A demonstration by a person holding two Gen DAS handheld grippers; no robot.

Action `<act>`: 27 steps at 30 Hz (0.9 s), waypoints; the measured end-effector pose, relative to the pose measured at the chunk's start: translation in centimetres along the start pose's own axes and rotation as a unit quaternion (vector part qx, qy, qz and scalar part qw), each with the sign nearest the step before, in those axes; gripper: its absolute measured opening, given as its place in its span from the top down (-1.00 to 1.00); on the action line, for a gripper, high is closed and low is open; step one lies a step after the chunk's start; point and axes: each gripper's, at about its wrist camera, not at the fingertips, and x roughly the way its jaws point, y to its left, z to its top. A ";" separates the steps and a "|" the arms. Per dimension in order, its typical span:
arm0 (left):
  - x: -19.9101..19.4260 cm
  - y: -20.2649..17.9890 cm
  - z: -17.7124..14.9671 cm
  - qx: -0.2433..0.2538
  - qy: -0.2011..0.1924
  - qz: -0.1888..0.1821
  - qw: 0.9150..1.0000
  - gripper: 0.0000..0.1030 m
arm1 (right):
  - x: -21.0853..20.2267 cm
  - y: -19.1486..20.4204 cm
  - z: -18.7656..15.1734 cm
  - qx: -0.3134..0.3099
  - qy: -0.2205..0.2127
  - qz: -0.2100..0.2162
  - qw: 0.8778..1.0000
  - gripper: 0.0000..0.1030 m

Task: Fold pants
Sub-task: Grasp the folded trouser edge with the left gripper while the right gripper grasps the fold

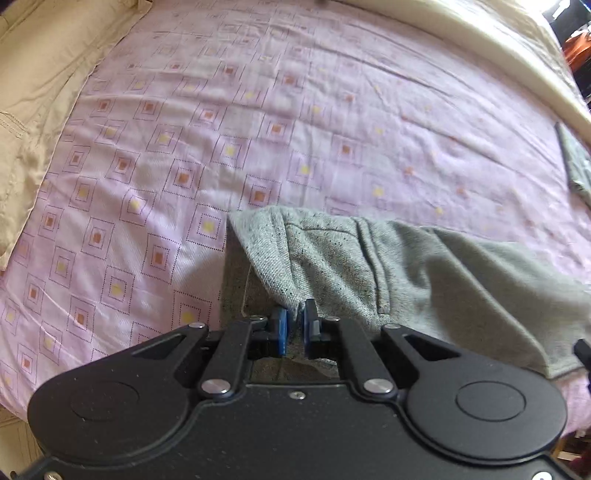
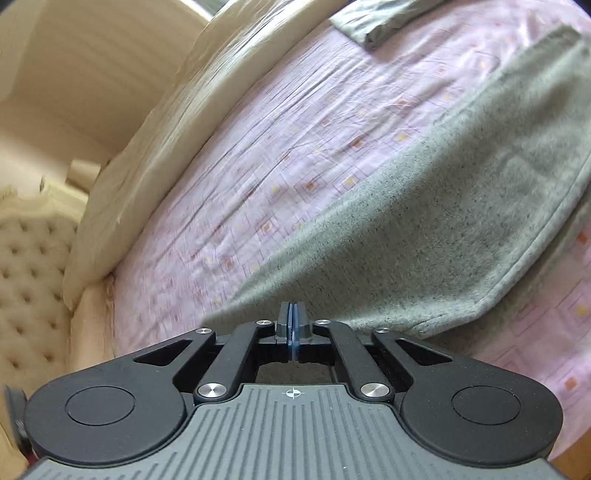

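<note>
Pink patterned bedsheet (image 1: 258, 110) underneath; left gripper (image 1: 294, 325) pinches grey pants (image 1: 388, 266), right gripper (image 2: 291, 325) clamped tight on their edge

One grey pants (image 1: 369, 258), one folded grey garment (image 2: 373, 20), one pink bedsheet (image 1: 221, 129).

Both hand-held grippers, left (image 1: 294, 317) and right (image 2: 292, 314), clamped.

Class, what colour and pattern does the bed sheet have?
Pink bed sheet with dotted squares around orange or yellow centres; clearest in the left wrist view.
</note>
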 end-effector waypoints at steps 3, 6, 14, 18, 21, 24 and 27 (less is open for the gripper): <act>-1.4 0.4 0.4 -0.006 -0.003 -0.010 1.000 0.80 | 0.8 -0.2 -0.9 -0.014 0.031 0.008 0.999 0.59; -2.0 0.8 0.8 -0.019 0.000 -0.021 1.000 0.80 | 2.4 -1.6 -2.7 0.036 0.073 0.027 0.996 0.25; -2.2 1.4 -0.2 -0.023 0.014 -0.022 0.999 0.80 | 4.7 -3.6 -5.9 0.152 0.081 0.011 0.985 0.24; -1.9 1.8 -0.2 -0.028 0.018 -0.024 0.999 0.80 | 5.7 -4.3 -5.7 0.191 0.070 0.001 0.979 0.23; -1.7 1.9 0.0 -0.033 0.019 -0.027 0.999 0.80 | 5.9 -4.4 -5.5 0.206 0.069 0.006 0.976 0.72; -1.9 1.8 0.0 -0.031 0.017 -0.029 0.999 0.80 | 4.3 -2.7 -4.8 0.139 0.046 -0.004 0.989 0.92; -2.5 1.9 -0.2 -0.027 0.016 -0.034 0.999 0.79 | 1.7 -1.4 -4.5 0.096 0.026 0.007 0.995 0.92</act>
